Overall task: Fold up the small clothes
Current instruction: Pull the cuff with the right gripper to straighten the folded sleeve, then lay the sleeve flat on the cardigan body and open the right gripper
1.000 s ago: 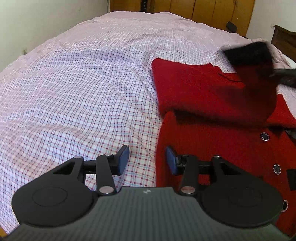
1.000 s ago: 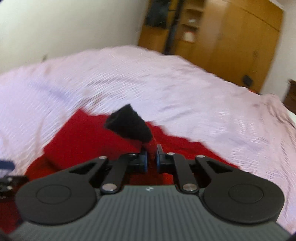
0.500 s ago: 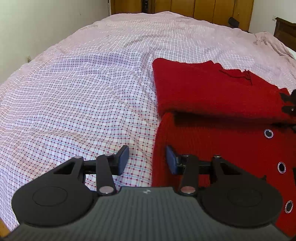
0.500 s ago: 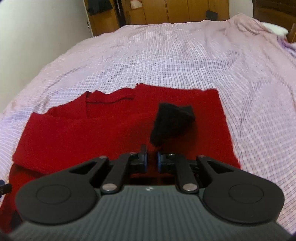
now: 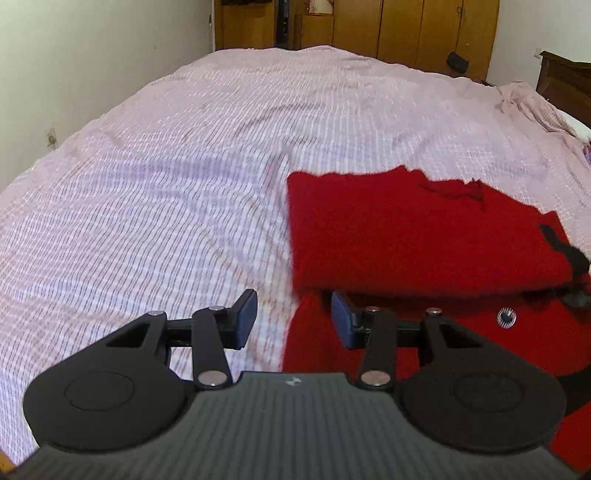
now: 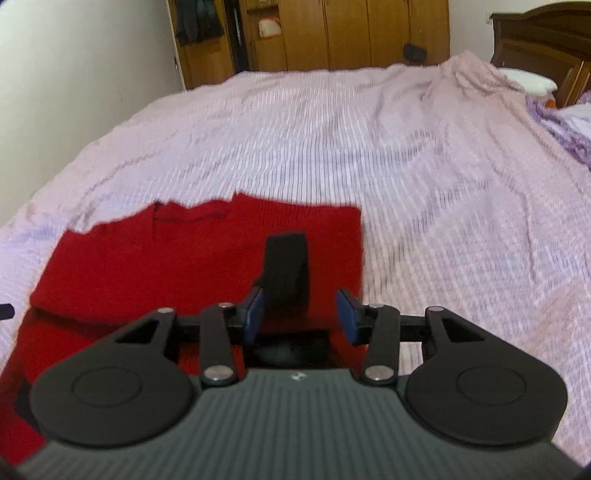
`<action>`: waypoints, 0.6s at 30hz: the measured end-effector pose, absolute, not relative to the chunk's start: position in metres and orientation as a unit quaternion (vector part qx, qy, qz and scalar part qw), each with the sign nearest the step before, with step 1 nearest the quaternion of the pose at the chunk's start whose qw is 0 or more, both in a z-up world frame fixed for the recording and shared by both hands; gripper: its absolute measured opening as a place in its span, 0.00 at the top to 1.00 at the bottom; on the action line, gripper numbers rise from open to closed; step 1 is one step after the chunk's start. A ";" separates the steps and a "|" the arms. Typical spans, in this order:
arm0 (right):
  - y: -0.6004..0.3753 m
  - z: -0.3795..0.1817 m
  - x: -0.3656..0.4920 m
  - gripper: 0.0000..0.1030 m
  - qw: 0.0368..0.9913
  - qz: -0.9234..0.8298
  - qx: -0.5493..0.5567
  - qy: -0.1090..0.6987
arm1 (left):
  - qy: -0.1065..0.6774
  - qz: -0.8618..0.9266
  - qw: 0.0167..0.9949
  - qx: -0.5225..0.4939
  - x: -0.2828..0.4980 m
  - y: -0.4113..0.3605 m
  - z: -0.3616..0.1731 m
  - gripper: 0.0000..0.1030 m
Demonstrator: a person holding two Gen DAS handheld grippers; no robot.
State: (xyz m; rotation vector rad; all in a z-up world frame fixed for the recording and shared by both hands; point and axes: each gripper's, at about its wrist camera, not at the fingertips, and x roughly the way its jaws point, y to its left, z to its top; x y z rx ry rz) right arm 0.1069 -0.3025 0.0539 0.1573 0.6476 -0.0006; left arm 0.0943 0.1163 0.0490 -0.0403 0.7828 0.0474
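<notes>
Right hand-held gripper [image 6: 300,314] just opening over black cuff [image 6: 287,266], sweater's right edge [image 6: 360,251]

both wrist views look forward and downward along their fingers, close over the bed [image 5: 184,184]; both share the red garment [image 5: 406,240] and far wardrobes [image 6: 332,33].
</notes>
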 end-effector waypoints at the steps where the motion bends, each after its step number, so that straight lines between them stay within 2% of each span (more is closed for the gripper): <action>1: -0.303 0.054 0.113 0.55 0.946 0.000 0.080 0.314 | 0.381 0.020 0.924 -0.020 0.097 0.113 0.051 0.51; 7: -0.309 0.032 0.161 0.55 0.930 0.006 0.126 0.346 | 0.384 0.001 0.923 -0.025 0.123 0.093 0.055 0.51; 15: -0.309 0.007 0.173 0.55 0.920 0.043 0.169 0.351 | 0.374 -0.020 0.927 -0.018 0.143 0.069 0.047 0.51; 16: -0.310 0.007 0.172 0.57 0.920 0.048 0.172 0.350 | 0.375 -0.021 0.927 -0.019 0.146 0.067 0.045 0.51; 17: -0.310 0.008 0.171 0.75 0.921 0.052 0.172 0.347 | 0.374 -0.023 0.927 -0.019 0.148 0.064 0.043 0.51; 18: -0.311 0.009 0.169 0.83 0.922 0.063 0.174 0.341 | 0.373 -0.024 0.927 -0.019 0.151 0.062 0.042 0.51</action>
